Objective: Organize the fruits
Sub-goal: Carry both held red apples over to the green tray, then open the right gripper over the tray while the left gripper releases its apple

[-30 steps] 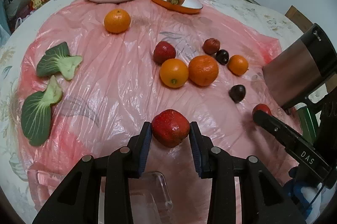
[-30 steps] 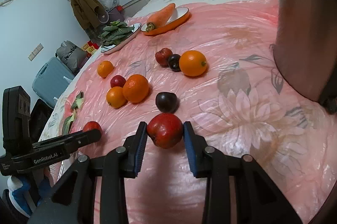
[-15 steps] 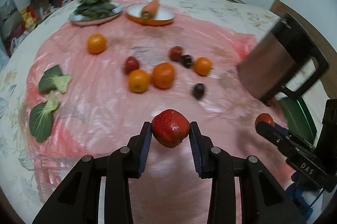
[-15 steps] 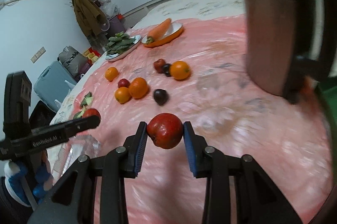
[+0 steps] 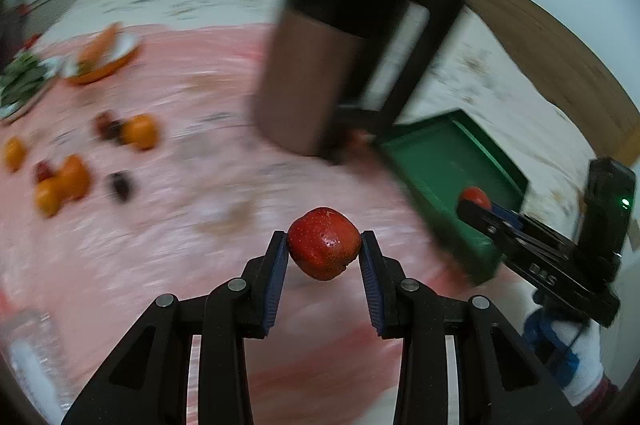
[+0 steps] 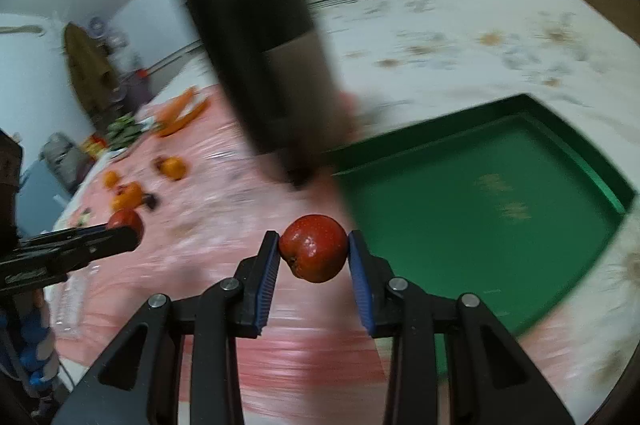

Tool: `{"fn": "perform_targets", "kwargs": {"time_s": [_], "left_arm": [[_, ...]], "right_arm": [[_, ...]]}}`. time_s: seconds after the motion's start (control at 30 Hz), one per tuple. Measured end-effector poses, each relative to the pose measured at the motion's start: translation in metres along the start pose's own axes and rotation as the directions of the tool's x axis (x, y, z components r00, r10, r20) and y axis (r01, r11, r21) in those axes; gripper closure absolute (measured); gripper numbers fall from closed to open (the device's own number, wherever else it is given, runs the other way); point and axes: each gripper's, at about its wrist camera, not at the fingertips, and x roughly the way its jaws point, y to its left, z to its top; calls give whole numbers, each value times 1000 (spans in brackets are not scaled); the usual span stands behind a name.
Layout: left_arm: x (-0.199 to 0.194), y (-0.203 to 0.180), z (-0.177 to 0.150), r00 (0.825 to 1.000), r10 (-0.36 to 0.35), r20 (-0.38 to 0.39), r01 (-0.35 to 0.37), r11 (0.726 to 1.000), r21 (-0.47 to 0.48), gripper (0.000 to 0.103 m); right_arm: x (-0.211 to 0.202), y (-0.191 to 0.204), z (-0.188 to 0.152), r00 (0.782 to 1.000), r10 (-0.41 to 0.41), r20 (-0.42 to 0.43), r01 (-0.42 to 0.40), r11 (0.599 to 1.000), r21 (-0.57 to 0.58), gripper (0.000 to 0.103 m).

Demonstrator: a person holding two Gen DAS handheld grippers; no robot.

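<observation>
Red apple (image 5: pixel 324 249) in left tongs (image 5: pixel 324 259), stem end downward

I see two red apples (image 5: pixel 324 249) (image 6: pixel 314 248) held aloft — oranges (image 5: pixel 138 131) and dark plums (image 5: pixel 120 185) lie blurred on pink sheet; green tray (image 6: pixel 480 193) empty.

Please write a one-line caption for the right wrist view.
Right gripper holds a red fruit beside an empty green tray.

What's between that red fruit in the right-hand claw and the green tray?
Nothing solid. In the right wrist view, the right gripper holds its red fruit just short of the green tray; only blurred pink sheet shows there.
</observation>
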Motion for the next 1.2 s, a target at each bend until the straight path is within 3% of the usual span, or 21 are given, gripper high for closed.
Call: {"fn": "perform_targets", "kwargs": {"time_s": [0.23, 0.53, 0.8, 1.13, 1.17, 1.2], "left_arm": [[46, -82, 29, 996, -77, -35, 81, 988, 134, 72], [120, -142, 45, 991, -58, -118, 87, 961, 261, 72], [151, -158, 33, 989, -6, -149, 54, 946, 320, 72], [159, -157, 24, 987, 35, -158, 21, 939, 343, 70], [157, -158, 24, 988, 39, -147, 14, 938, 345, 58], [155, -158, 24, 990, 40, -135, 10, 938, 345, 53]], "right_arm": [[-1, -67, 10, 991, -134, -7, 134, 991, 17, 71], [15, -126, 19, 974, -223, -39, 224, 975, 10, 71], [29, -141, 17, 967, -247, -65, 248, 969, 8, 71], [35, -137, 13, 956, -284, -76, 285, 959, -10, 69], [34, -136, 13, 954, -289, -76, 289, 957, -13, 40], [34, -136, 13, 953, -294, -73, 294, 956, -15, 17]]}}
